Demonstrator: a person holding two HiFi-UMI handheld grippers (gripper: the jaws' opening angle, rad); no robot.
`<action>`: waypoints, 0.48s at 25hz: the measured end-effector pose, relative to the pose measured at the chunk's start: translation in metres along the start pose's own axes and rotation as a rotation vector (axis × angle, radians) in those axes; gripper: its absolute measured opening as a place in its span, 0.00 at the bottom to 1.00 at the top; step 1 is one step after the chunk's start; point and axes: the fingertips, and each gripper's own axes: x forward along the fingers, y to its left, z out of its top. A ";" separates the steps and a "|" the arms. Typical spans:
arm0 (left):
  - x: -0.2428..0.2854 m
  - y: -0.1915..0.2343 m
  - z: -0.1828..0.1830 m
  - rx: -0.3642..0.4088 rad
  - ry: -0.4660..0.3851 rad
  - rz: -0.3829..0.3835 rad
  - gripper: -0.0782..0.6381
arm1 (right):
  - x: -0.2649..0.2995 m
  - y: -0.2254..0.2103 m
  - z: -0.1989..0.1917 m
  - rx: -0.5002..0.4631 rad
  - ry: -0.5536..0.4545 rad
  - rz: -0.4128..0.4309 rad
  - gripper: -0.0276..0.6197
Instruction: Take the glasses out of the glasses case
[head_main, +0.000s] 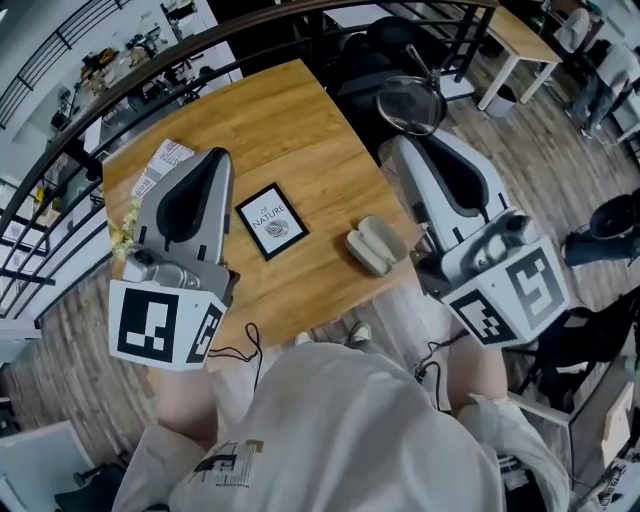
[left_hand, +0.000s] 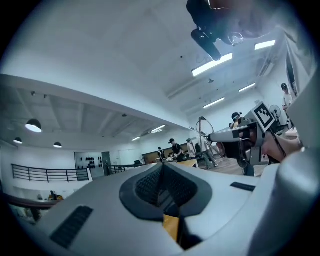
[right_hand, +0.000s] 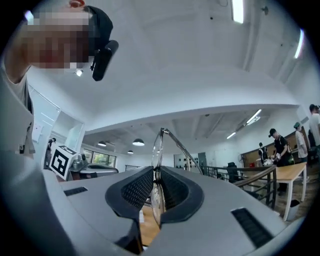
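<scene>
The glasses case (head_main: 375, 245), a grey-beige shell, lies open on the wooden table (head_main: 300, 120) near its right edge. Both grippers are raised high above the table, close to my head. My right gripper (head_main: 402, 142) is shut on the thin-framed glasses (head_main: 410, 103). In the right gripper view a lens of the glasses (right_hand: 158, 145) stands edge-on between the pads (right_hand: 137, 187), with a temple arm reaching up and to the right. My left gripper (head_main: 213, 156) is at the left with its jaws together and nothing in them (left_hand: 162, 169). From the left gripper view the right gripper (left_hand: 222, 136) shows with the glasses (left_hand: 202, 125).
A small black-framed picture (head_main: 272, 222) lies on the table left of the case. A patterned packet (head_main: 165, 160) and yellow flowers (head_main: 125, 228) sit at the table's left end. A dark railing (head_main: 60, 150) curves behind the table. A black chair (head_main: 385, 45) stands beyond it.
</scene>
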 end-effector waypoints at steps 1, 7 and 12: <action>-0.004 0.002 0.006 0.014 -0.009 0.010 0.13 | -0.002 0.004 0.010 -0.020 -0.024 0.002 0.14; -0.021 0.006 0.014 0.064 -0.020 0.047 0.13 | -0.018 0.010 0.030 -0.072 -0.051 -0.014 0.14; -0.031 0.005 0.000 0.090 0.013 0.067 0.13 | -0.029 0.006 0.012 -0.089 0.000 -0.051 0.14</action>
